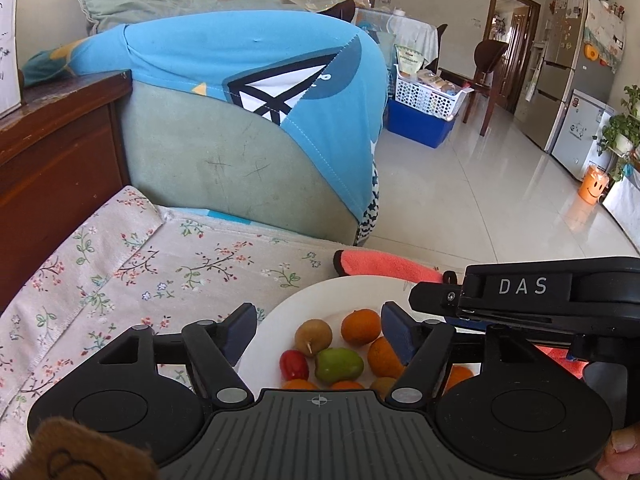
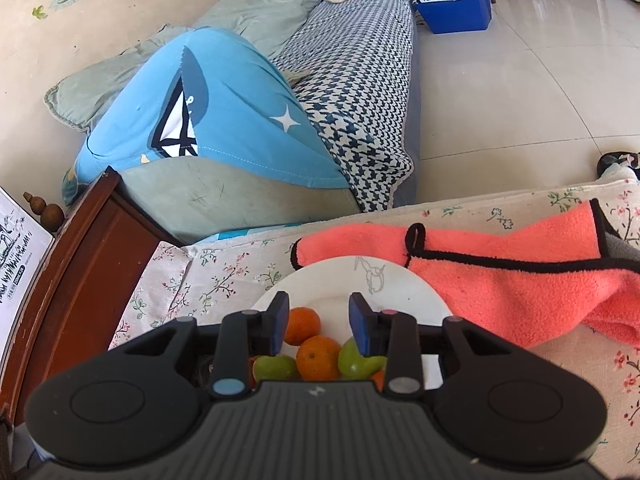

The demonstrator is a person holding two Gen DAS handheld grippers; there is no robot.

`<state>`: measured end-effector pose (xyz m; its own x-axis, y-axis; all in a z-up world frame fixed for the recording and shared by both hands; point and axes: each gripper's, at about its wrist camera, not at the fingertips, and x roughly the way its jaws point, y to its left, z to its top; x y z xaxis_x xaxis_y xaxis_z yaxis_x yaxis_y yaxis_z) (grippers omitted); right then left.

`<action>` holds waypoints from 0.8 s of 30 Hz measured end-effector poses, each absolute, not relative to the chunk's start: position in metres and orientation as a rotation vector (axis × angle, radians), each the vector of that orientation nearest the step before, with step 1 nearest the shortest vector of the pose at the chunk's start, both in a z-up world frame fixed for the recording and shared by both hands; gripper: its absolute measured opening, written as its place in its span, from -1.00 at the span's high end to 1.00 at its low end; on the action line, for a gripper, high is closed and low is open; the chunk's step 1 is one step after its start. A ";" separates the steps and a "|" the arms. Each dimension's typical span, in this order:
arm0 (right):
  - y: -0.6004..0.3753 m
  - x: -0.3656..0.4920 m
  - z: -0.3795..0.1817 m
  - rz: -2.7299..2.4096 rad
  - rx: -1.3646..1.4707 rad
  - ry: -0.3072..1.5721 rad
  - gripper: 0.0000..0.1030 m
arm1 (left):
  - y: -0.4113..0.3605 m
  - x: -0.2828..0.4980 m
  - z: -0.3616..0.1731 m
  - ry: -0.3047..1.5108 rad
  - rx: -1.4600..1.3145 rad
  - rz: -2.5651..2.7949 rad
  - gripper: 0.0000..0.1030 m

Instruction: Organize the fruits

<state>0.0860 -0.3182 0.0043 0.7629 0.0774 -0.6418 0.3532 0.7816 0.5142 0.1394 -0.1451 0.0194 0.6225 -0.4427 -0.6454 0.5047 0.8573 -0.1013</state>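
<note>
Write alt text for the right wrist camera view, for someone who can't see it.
The open right gripper hovers above a white plate of oranges and green fruits, holding nothing. The plate sits on a floral tablecloth next to a coral towel, with a sofa behind.

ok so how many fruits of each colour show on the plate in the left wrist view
orange fruits: 5
green fruit: 1
red fruit: 1
brown or olive fruits: 2
total: 9 showing on the white plate; the left gripper may hide more.
</note>
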 end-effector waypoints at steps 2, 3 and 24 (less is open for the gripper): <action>-0.315 0.081 0.010 -0.159 0.666 0.701 0.30 | -0.141 0.133 0.025 0.719 0.109 -0.523 -0.45; -0.313 0.078 0.013 -0.154 0.665 0.699 0.29 | -0.139 0.130 0.027 0.718 0.115 -0.516 -0.48; -0.286 0.003 0.036 -0.190 0.620 0.750 0.07 | -0.111 0.063 0.036 0.836 0.188 -0.403 -0.73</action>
<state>0.0032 -0.2861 0.0363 0.7243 0.0540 -0.6874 0.3746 0.8062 0.4580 0.0633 -0.1107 0.0356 0.6006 -0.2724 -0.7517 0.4181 0.9084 0.0048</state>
